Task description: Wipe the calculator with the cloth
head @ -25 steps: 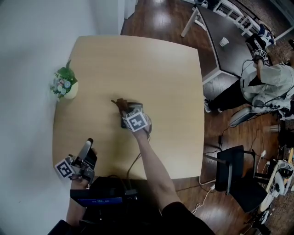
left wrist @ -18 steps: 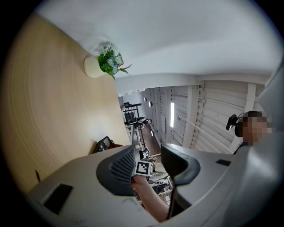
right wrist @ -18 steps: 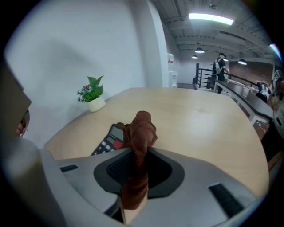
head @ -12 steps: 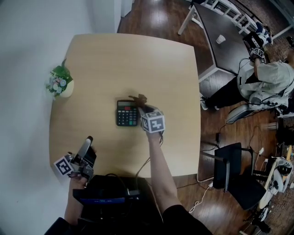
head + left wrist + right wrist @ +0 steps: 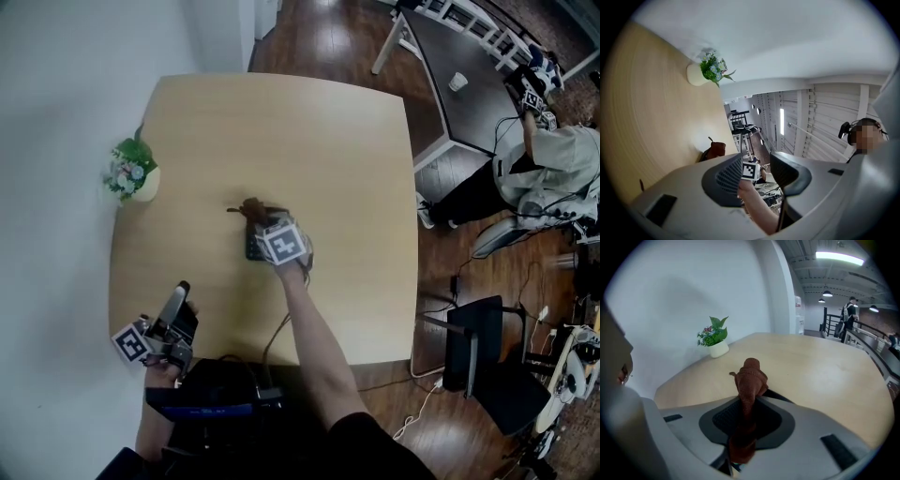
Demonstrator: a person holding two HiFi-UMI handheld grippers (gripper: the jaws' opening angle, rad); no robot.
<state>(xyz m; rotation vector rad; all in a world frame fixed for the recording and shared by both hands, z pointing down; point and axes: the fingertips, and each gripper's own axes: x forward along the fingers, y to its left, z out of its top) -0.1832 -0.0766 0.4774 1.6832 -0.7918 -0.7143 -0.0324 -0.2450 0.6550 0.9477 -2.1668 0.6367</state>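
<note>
From the head view, the pale wooden surface [image 5: 187, 122] fills the middle, and right near its centre the right tongs [image 5: 261, 223] are down over the calculator [image 5: 252, 250], of which only a dark sliver shows at the 7 o'clock side of the marker cube. A brown cloth [image 5: 250, 208] bunches out past the tips toward 11 o'clock. Over at the 9 o'clock edge of the surface sits a small potted plant [image 5: 131, 176], well apart from the action. The left tongs [image 5: 178, 292] hang at the 7 o'clock corner, tips pointing toward 12, nowhere near the calculator. Off at 2 o'clock a person [image 5: 553, 169] sits at another table, and a dark chair [image 5: 473, 342] stands on the floor at 4 o'clock. Now the left gripper view: the two dark pads stand apart at a middling gap with nothing between them, only the far arm and its marker cube seen through the opening; the cloth shows as a brown lump at 9 o'clock of the pads, the plant up at 11. And the right gripper view: the pads are clamped tight on the cloth, which stands up in a twisted knob past the tips, a dark edge of the calculator peeping out just beside it at 4 o'clock.
</note>
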